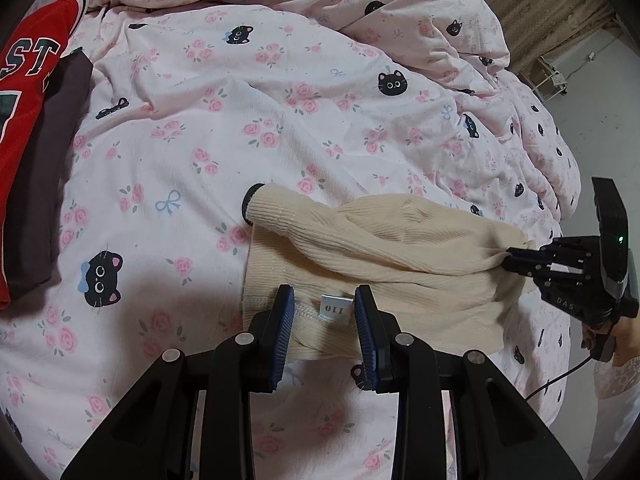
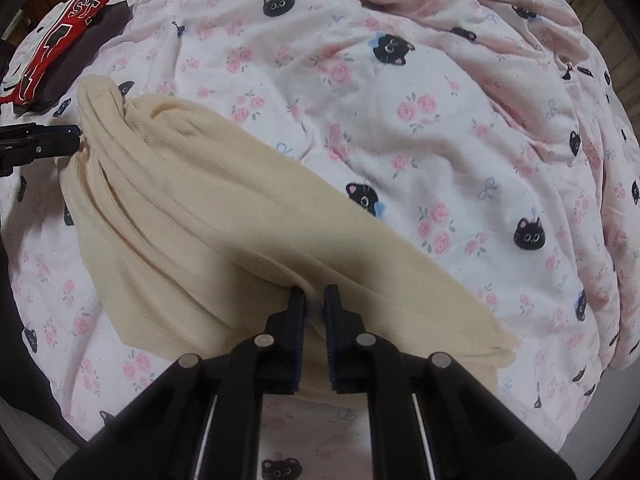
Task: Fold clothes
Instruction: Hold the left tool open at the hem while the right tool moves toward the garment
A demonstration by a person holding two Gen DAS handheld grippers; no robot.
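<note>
Cream garment [image 1: 392, 248] on bedspread [image 1: 224, 128] | left gripper [image 1: 324, 320] jaws clamp collar | right gripper [image 2: 314, 312] jaws pinch edge

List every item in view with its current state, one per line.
cream ribbed garment: partly folded, bunched, on the bed
left gripper: clamped on the garment's collar edge by the size tag
right gripper: shut on the garment's fabric
red jersey: folded, stacked on a dark garment
floral bedsheet: wrinkled
</note>
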